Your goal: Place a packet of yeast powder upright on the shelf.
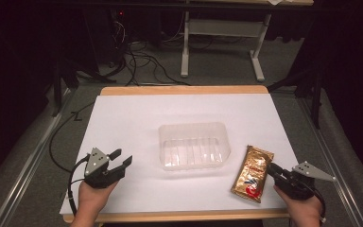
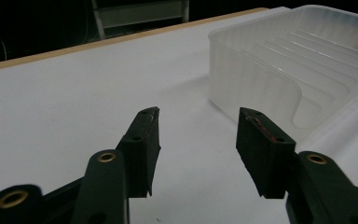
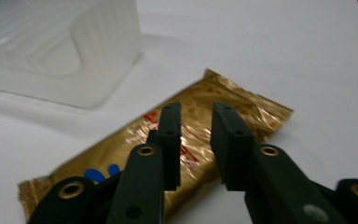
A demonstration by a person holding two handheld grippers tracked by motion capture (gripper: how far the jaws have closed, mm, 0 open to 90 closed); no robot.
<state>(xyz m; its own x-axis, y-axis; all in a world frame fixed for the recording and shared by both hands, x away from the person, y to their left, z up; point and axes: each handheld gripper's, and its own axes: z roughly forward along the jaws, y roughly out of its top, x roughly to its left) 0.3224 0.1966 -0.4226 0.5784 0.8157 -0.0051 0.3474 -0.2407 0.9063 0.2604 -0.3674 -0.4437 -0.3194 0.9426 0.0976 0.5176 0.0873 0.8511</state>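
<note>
The packet [image 1: 253,173] lies right of the tray [image 1: 194,145], on the table [image 1: 137,118].

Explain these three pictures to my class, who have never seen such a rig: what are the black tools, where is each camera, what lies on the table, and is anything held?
A person holds a hand-held gripper in each hand. The high view looks down on the white table. The other two views come from cameras riding on each tool. A clear plastic tray sits mid-table, a gold foil packet to its right. The left hand-held gripper has its jaws apart over bare table. The right hand-held gripper hovers by the packet, jaws narrowly apart, gripping nothing.
</note>
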